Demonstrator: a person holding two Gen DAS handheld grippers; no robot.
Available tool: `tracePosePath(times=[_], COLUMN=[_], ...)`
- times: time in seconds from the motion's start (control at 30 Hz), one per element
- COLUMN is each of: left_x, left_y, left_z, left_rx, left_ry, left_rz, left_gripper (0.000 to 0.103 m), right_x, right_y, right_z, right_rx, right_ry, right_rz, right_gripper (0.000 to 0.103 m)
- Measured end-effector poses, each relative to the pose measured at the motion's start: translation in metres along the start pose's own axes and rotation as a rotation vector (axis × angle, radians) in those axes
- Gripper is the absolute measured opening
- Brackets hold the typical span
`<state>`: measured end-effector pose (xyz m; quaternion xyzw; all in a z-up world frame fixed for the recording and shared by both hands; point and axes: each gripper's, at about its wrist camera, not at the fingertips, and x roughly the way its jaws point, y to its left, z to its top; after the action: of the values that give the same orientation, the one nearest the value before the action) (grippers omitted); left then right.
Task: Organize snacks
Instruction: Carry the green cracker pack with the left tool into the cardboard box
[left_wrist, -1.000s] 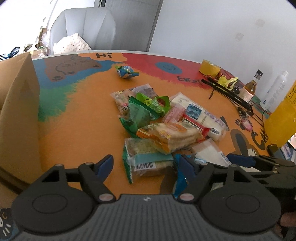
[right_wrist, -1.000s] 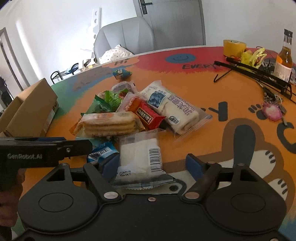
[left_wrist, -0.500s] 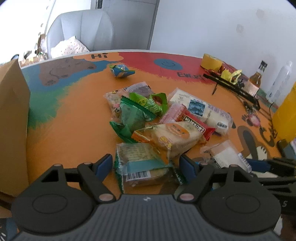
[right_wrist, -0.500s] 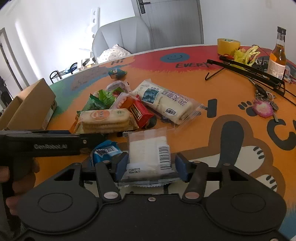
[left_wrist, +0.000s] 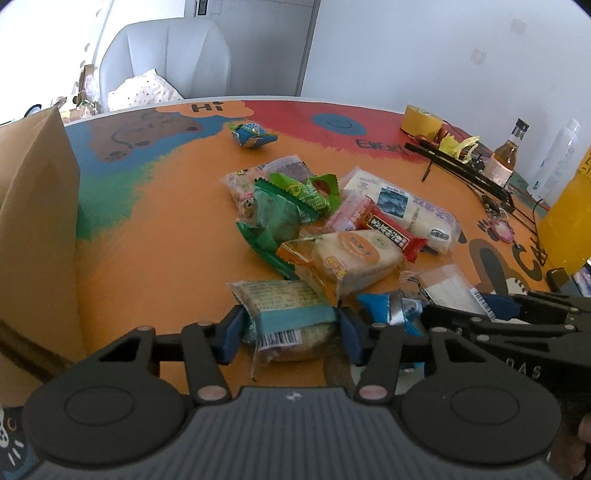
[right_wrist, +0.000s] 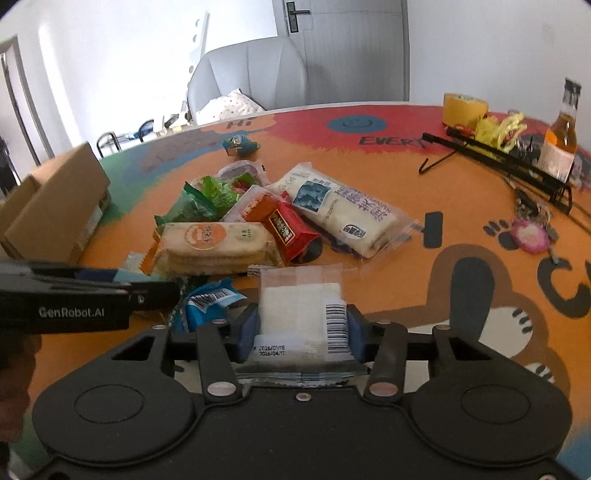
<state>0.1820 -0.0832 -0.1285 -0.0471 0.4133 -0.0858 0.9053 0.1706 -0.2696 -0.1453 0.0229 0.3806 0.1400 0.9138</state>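
Observation:
A heap of wrapped snacks lies mid-table on the colourful mat (left_wrist: 155, 240). My left gripper (left_wrist: 290, 334) is closing; its blue pads touch both sides of a green and blue cracker packet (left_wrist: 277, 295) at the heap's near edge. My right gripper (right_wrist: 301, 330) is also closing, and its pads press a clear packet with a white cake (right_wrist: 299, 299). Behind these lie an orange rice-cracker pack (right_wrist: 214, 243), a red bar (right_wrist: 288, 229), a long white roll (right_wrist: 343, 210) and green packets (left_wrist: 288, 206). A small blue packet (right_wrist: 210, 302) sits between the two grippers.
A cardboard box (left_wrist: 33, 221) stands at the left edge. One blue-green sweet (left_wrist: 251, 134) lies alone further back. At the right are yellow tape (left_wrist: 421, 120), a black hanger (right_wrist: 498, 155), a glass bottle (right_wrist: 561, 140), keys (right_wrist: 528, 232) and a yellow bottle (left_wrist: 569, 221). A grey chair (right_wrist: 251, 77) stands behind.
Both grippers narrowed their jaws. The left came forward onto the green and blue packet and closed on it. The right closed on the white cake packet without moving.

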Motion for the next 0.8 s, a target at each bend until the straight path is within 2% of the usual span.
tracePosePath(times=[0.37, 0.8], left_x=[-0.030, -0.076], left_y=[-0.002, 0.007], left_z=[-0.005, -0.006], left_rx=[0.004, 0.000], left_ry=[-0.053, -0.150], left_rz=[-0.003, 0.014], left_gripper=[0.051, 0.051], right_x=[-0.021, -0.045], right_y=[0.006, 0.033], right_z=[-0.004, 0.002], right_rx=[0.018, -0.023], right_ry=[-0.046, -0.115], right_rz=[0.019, 0.056], right_gripper=[0.045, 0.045])
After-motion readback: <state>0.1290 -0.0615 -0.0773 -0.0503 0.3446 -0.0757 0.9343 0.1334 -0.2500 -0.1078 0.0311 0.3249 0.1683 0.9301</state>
